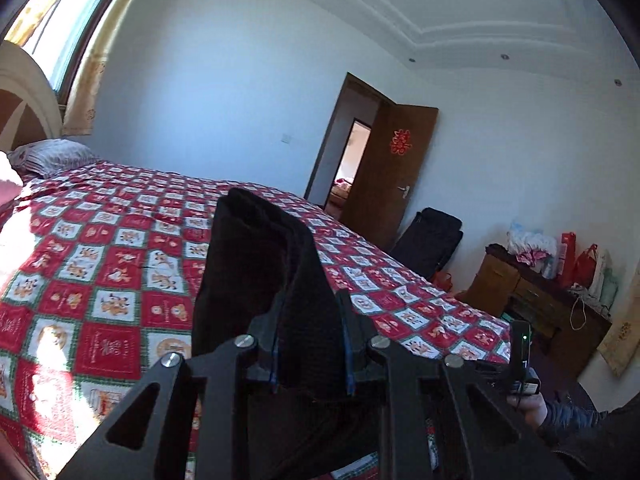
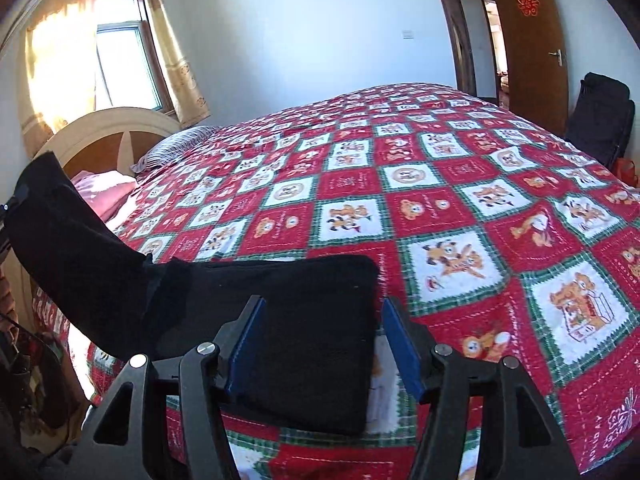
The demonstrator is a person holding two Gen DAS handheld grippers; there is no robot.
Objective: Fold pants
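The black pants (image 2: 304, 332) lie folded on the red patterned bedspread (image 2: 460, 208) near the bed's front edge. One end of them rises at the left (image 2: 60, 232), held up off the bed. In the left wrist view my left gripper (image 1: 310, 344) is shut on that raised fold of black pants (image 1: 260, 256), which stands up between the blue-edged fingers. My right gripper (image 2: 322, 344) is open, its blue pads (image 2: 402, 350) on either side of the flat folded part, just above it.
Pillows (image 2: 176, 148) and a wooden headboard (image 2: 108, 132) are at the bed's far left under a curtained window. An open brown door (image 1: 384, 176), a black folded chair (image 1: 432, 240) and a cluttered wooden cabinet (image 1: 536, 296) stand beyond the bed.
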